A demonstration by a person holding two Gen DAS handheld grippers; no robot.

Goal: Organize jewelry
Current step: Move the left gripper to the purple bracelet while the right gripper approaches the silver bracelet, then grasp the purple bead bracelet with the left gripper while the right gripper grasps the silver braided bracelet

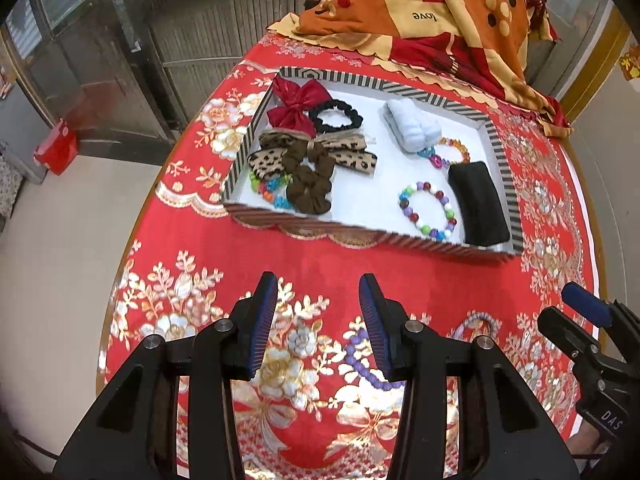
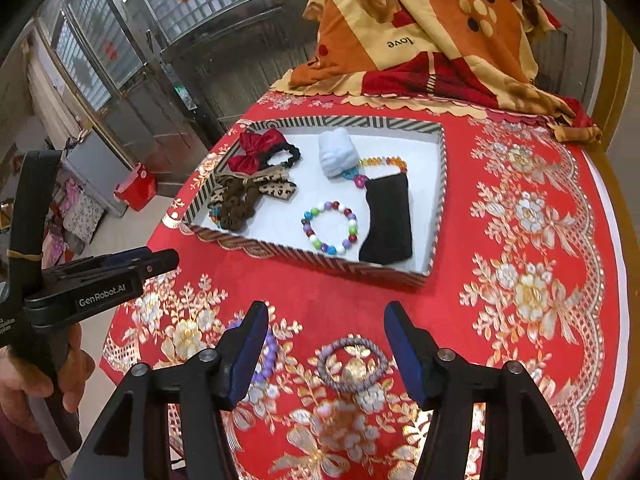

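A striped-rim tray (image 1: 448,98) (image 2: 438,200) on the red floral tablecloth holds a red bow (image 1: 294,104), scrunchies, a leopard bow, a multicolour bead bracelet (image 1: 428,210) (image 2: 330,226), a black pouch (image 1: 478,202) and a pale blue clip (image 1: 414,124). A purple bead bracelet (image 1: 362,356) (image 2: 266,354) and a lilac hair tie (image 2: 352,364) (image 1: 476,324) lie loose on the cloth. My left gripper (image 1: 318,320) is open above the cloth, the purple bracelet by its right finger. My right gripper (image 2: 326,340) is open around the lilac hair tie, above it.
A folded orange and red blanket (image 1: 432,12) (image 2: 432,32) lies at the table's far side behind the tray. The round table edge drops to the floor at left, where a red box (image 1: 56,152) stands by metal doors.
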